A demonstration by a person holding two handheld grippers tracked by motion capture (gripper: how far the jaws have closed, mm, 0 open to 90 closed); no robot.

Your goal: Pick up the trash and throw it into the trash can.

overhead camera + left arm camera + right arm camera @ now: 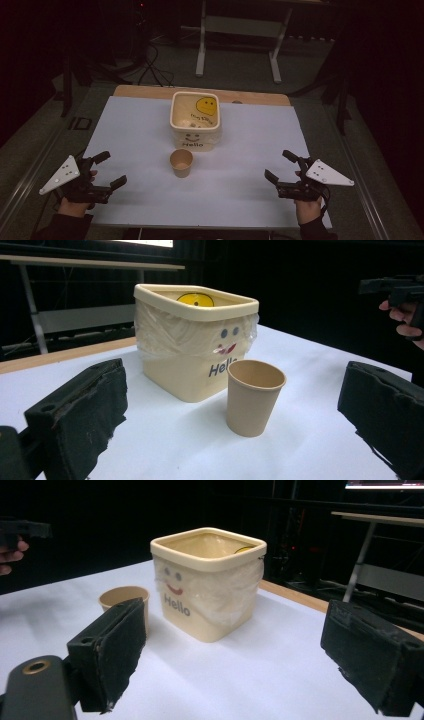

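Observation:
A brown paper cup (181,162) stands upright and empty on the white table sheet (240,150), just in front of a cream square bin (195,120) with a smiley face and "Hello" on its front. The bin has a clear liner and small pale things inside. My left gripper (113,170) rests at the near left, open, with nothing between its jaws. My right gripper (280,165) rests at the near right, open too. The cup (255,397) and bin (195,342) stand ahead in the left gripper view. The bin (210,582) and cup (122,600) also show in the right gripper view.
A wooden table edge (145,91) runs behind the sheet. A white frame stand (240,30) is on the floor beyond, with cables (155,70) at the far left. The surroundings are dark.

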